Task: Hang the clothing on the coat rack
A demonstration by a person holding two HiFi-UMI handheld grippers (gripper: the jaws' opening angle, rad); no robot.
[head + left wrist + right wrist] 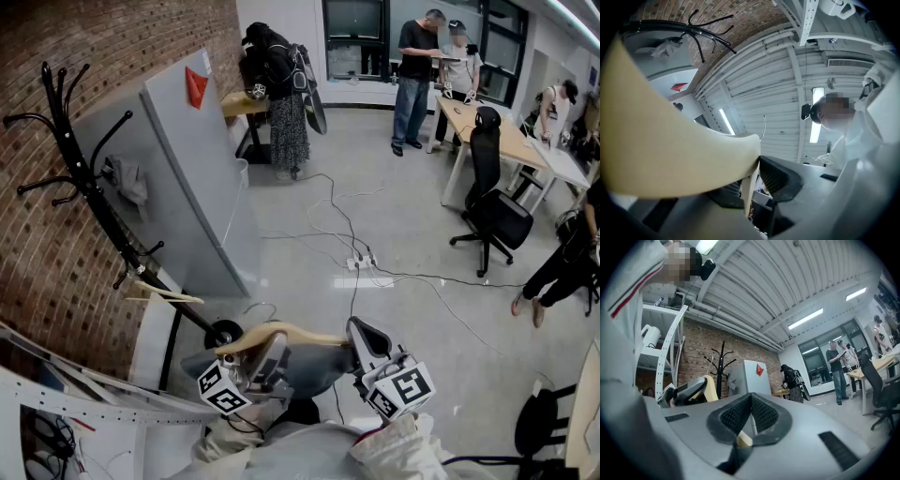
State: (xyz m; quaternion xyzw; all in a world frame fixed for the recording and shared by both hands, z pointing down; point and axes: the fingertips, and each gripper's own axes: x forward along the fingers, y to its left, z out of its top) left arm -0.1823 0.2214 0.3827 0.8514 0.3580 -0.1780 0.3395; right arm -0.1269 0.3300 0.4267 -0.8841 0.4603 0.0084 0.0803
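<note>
A pale wooden hanger (295, 335) is held level low in the head view, with one gripper on each end. My left gripper (255, 361) is shut on its left arm, and that broad arm (670, 145) fills the left gripper view against a black pad (780, 178). My right gripper (364, 345) is shut on the right end, with a sliver of wood (743, 440) showing between its closed pads (764, 416). The black coat rack (84, 178) stands to the left by the brick wall, a grey cloth (128, 183) and another hanger (167, 294) on it. White fabric (394, 455) bunches below the grippers.
A grey cabinet (202, 178) leans beside the rack. White shelving (56, 384) is at lower left. Cables and a power strip (361, 263) run across the floor. A black office chair (492, 211) and desks (511, 141) stand right, with several people behind.
</note>
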